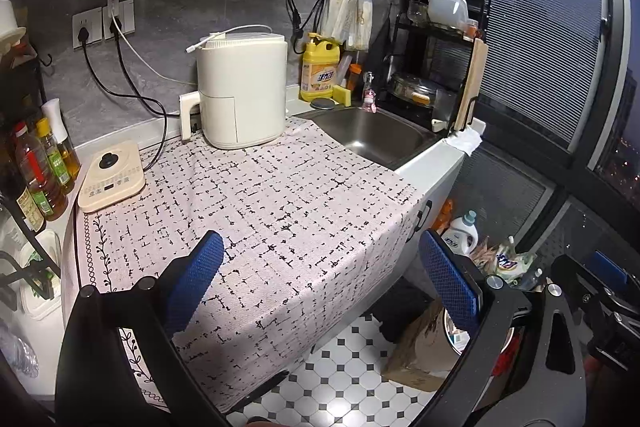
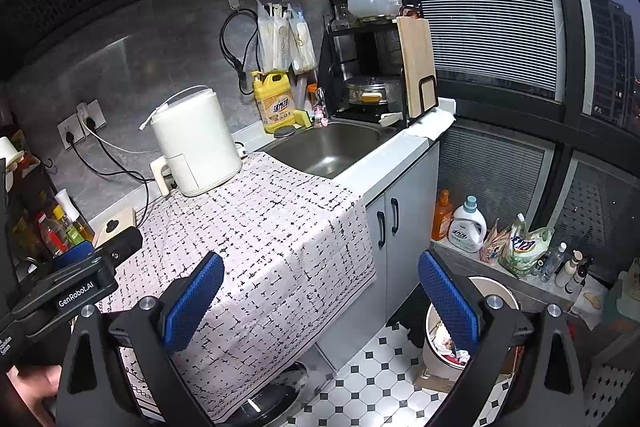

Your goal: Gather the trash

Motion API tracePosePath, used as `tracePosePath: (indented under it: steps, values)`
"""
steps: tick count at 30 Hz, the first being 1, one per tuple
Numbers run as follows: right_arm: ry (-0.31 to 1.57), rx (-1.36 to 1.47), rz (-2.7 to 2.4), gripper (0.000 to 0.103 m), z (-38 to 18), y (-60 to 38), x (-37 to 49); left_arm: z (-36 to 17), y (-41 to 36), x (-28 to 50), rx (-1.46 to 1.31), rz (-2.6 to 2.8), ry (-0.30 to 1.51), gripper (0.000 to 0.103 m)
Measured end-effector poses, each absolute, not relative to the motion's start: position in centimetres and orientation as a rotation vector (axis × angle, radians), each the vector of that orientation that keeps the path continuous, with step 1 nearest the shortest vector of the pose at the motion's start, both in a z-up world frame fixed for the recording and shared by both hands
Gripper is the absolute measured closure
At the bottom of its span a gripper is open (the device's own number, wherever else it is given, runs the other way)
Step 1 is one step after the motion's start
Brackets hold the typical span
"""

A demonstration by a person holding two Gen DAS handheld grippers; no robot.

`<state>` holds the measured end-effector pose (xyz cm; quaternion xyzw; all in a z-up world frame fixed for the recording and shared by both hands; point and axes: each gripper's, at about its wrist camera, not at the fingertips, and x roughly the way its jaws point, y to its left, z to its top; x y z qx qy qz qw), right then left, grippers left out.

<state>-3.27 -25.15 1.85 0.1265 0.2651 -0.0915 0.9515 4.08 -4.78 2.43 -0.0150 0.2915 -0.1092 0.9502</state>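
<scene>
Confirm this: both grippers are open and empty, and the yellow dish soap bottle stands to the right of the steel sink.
Wrong side. The yellow dish soap bottle stands behind the steel sink's left corner, as the left wrist view shows. Left gripper and right gripper are open and empty.

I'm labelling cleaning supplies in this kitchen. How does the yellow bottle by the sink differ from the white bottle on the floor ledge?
The yellow bottle stands on the counter behind the sink; the white bottle stands low on the ledge by the window. The yellow bottle has a yellow pump top, the white bottle a pale blue cap. The yellow bottle's label is orange and white, the white bottle's mainly blue. Both are upright and have a handle.
</scene>
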Motion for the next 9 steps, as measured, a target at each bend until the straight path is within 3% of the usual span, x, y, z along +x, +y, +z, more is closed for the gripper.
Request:
tracePosePath:
  steps: [9]
  values:
    - [0.556,0.267,-0.190,0.008,1.2,-25.2,-2.4,1.7,-4.9,5.3,-0.027,-0.230,0.624,0.006]
